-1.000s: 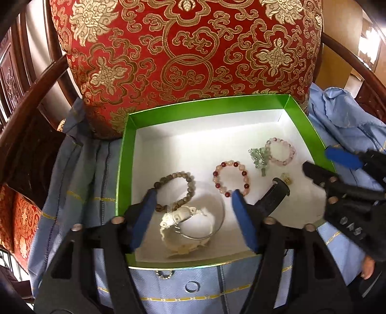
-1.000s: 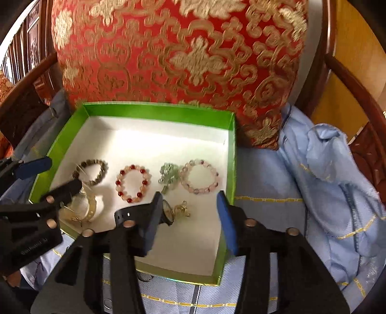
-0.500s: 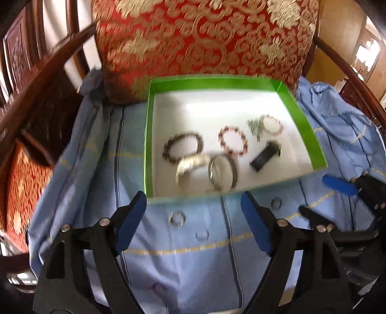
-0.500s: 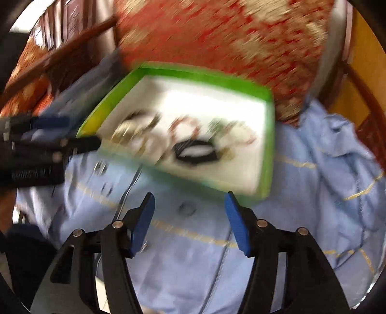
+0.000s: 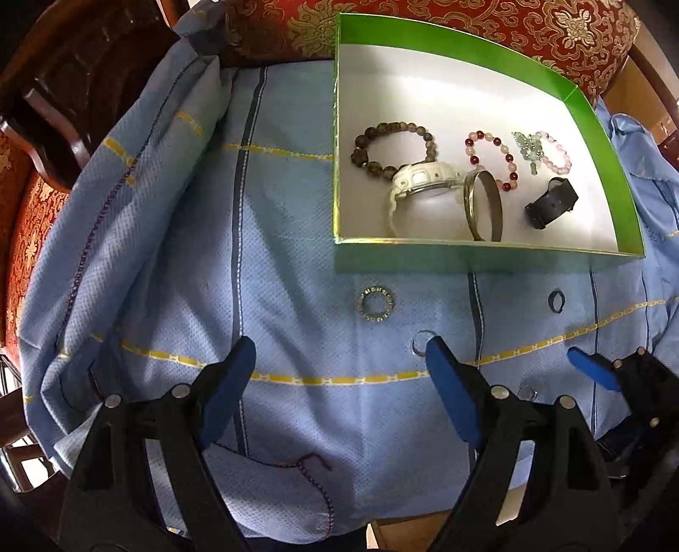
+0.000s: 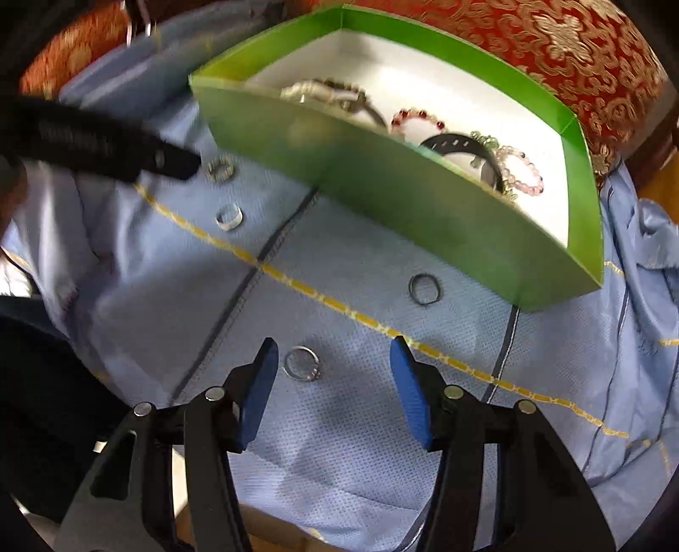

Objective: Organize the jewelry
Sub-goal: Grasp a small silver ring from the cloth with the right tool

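Left wrist view: the left tool (image 5: 339, 382) hung with its blue pads spread wide and nothing between them, over the blue cloth (image 5: 297, 254). Ahead of it and to the right sat the green box (image 5: 488, 254), white inside, backed by the red cushion (image 5: 551, 25). In the box lay a brown bead bracelet (image 5: 392, 148), a white watch (image 5: 424, 180) touching it, a metal bangle (image 5: 483, 206) standing on edge just beside the watch, a red-and-white bead bracelet (image 5: 492, 159), a green charm (image 5: 528, 150) over a pink bead bracelet (image 5: 554, 155), and a black watch (image 5: 551, 204) nearest the right wall. Outside, between the tool and the box, a studded ring (image 5: 376, 304) lay on the cloth; a clear ring (image 5: 420, 343) sat right at the tip of the tool's right pad, and a dark ring (image 5: 556, 300) lay further right. The right tool (image 5: 594, 373) showed at the far right edge.

From the right wrist, the right tool (image 6: 335, 382) was also wide apart and empty. A thin silver ring (image 6: 302, 363) lay just inside its left pad, on the cloth. Ahead lay the dark ring (image 6: 424, 288), with the box's near wall (image 6: 403, 199) beyond it. Far left, blurred, the left tool (image 6: 169, 159) pointed at the studded ring (image 6: 220, 169), with the clear ring (image 6: 229, 216) just nearer.
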